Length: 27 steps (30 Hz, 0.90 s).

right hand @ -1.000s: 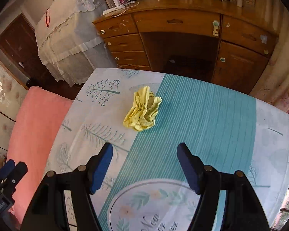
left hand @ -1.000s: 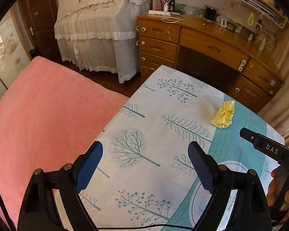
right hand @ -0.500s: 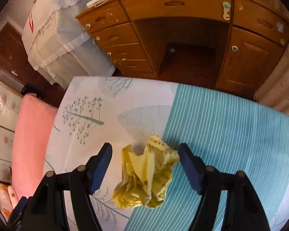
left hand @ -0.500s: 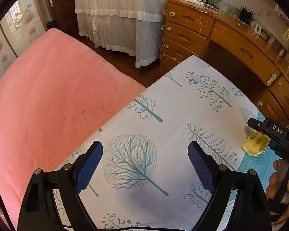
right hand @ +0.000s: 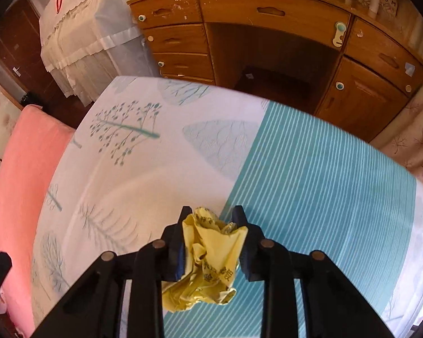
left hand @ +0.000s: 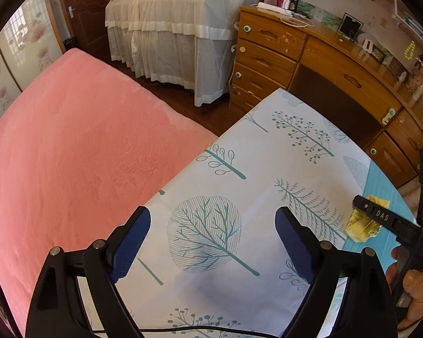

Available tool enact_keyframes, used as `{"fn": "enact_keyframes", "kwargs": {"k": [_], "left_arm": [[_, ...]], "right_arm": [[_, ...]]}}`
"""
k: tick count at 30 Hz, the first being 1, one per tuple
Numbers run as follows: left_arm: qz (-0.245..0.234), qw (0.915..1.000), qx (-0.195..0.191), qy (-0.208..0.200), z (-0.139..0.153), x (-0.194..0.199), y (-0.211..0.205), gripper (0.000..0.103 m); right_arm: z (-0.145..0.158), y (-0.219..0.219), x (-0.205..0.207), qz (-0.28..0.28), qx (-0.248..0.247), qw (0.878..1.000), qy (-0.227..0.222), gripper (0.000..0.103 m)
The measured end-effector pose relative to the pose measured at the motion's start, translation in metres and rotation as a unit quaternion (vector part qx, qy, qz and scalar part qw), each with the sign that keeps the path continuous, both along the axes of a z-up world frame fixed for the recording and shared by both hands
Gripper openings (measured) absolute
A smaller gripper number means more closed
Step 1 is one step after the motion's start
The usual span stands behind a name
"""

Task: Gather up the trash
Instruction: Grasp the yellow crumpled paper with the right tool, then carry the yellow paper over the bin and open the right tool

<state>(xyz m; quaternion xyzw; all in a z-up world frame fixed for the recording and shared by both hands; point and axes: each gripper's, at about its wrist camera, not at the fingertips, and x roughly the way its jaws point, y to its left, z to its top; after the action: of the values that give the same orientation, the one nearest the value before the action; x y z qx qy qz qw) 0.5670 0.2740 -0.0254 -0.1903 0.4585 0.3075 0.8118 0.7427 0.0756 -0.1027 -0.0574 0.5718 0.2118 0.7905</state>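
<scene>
Yellow wrapper [right hand: 208, 256] pinched as right gripper [right hand: 211, 219] closed | left gripper [left hand: 211, 242] agape over tablecloth [left hand: 239, 146]

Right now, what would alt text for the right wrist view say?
The right tool has just closed on a crumpled yellow wrapper over a tree-patterned tablecloth. A wooden desk stands beyond.

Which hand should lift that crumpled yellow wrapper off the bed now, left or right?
Right. The right gripper has just been closing and its pads now pinch the yellow wrapper. The left gripper hangs open over bare tree-print sheet, off to the side.
</scene>
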Motion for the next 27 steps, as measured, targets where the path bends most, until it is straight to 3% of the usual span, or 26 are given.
{"fn": "enact_keyframes", "kwargs": {"k": [12,21,27], "left_arm": [[-0.068,0.9962,0.024,-0.050,0.055,-0.076,-0.036,0.089],[-0.120,0.9880,0.013,-0.096,0.087,-0.185,-0.044,0.089],[-0.166,0.9803,0.024,-0.104,0.094,-0.271,-0.037,0.089]], "right_arm": [[0.051,-0.021,-0.132,0.007,0.053,0.999,0.008,0.029],[0.095,-0.039,-0.266,-0.029,0.084,0.996,0.007,0.029],[0.118,-0.046,-0.360,-0.078,0.104,0.991,-0.013,0.029]]}}
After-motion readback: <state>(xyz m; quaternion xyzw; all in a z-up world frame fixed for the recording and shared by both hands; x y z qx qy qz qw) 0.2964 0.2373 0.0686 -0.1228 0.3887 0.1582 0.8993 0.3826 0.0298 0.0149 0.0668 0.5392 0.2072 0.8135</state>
